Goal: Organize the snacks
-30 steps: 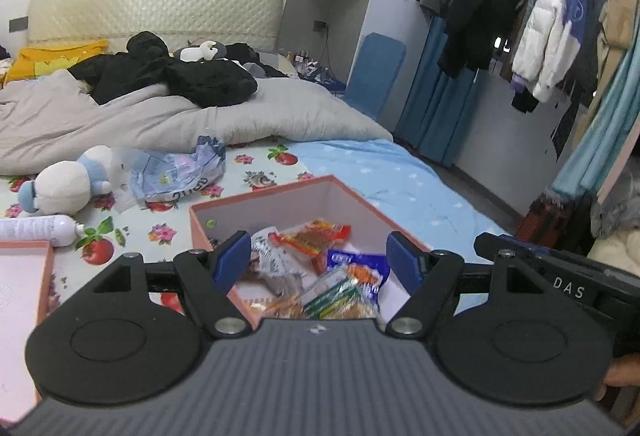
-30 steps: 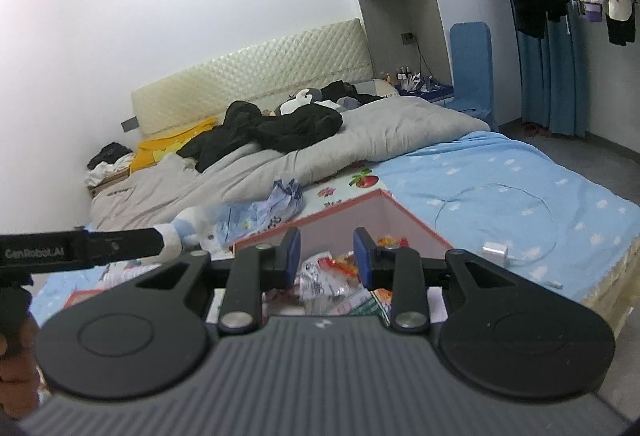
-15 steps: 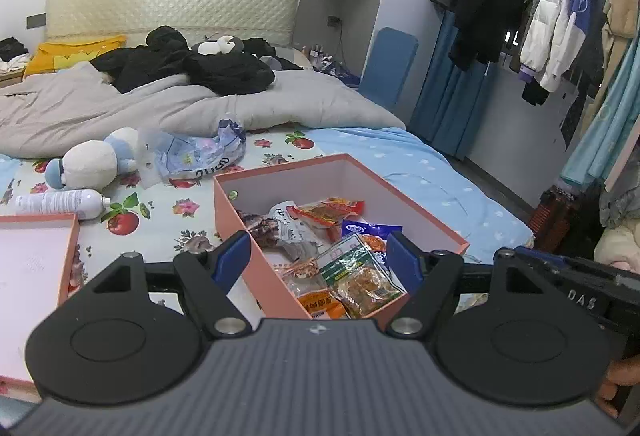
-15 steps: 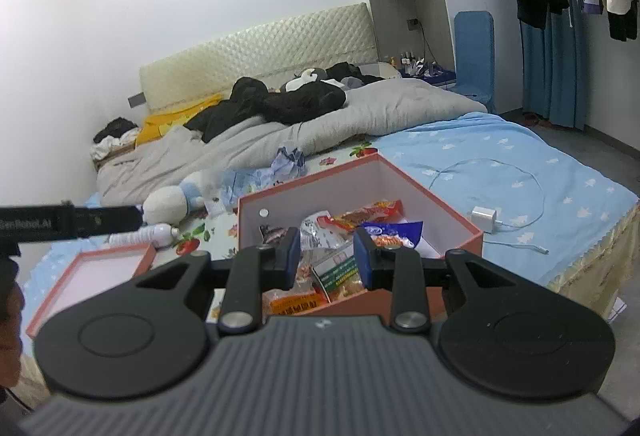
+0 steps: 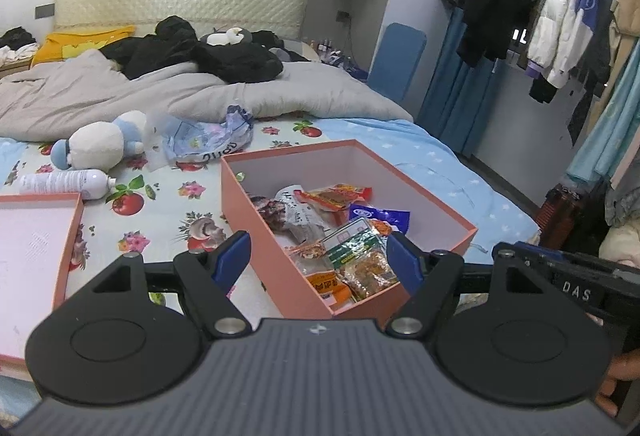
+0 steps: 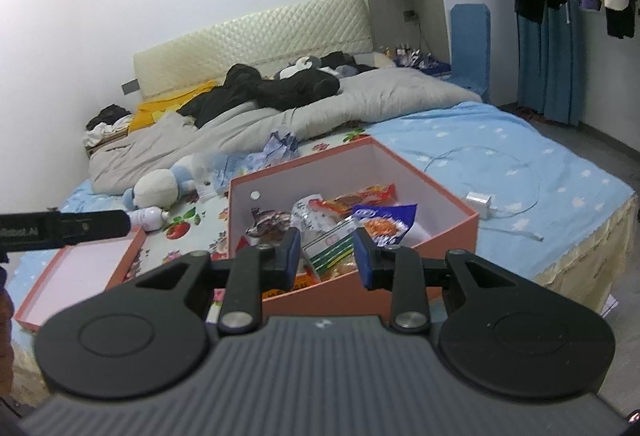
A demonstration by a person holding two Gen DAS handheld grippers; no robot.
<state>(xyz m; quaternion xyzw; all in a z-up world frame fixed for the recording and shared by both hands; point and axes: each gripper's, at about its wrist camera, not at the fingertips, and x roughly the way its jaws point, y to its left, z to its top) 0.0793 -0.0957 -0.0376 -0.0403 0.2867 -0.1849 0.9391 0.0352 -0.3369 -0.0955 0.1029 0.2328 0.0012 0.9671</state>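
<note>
Left wrist view: pink box (image 5: 424, 192) holds snack packets (image 5: 340, 232); left tongs (image 5: 320, 262) wide open, right tongs (image 6: 326, 250) half-open, both empty.

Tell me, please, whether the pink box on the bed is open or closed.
Open. The pink box has no lid on, so its snack packets show inside; the lid lies upturned on the bed beside it.

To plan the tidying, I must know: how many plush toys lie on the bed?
2: a white and blue plush toy beside the white spray bottle, and a white plush toy on the black clothes. Bedding may hide others.
</note>
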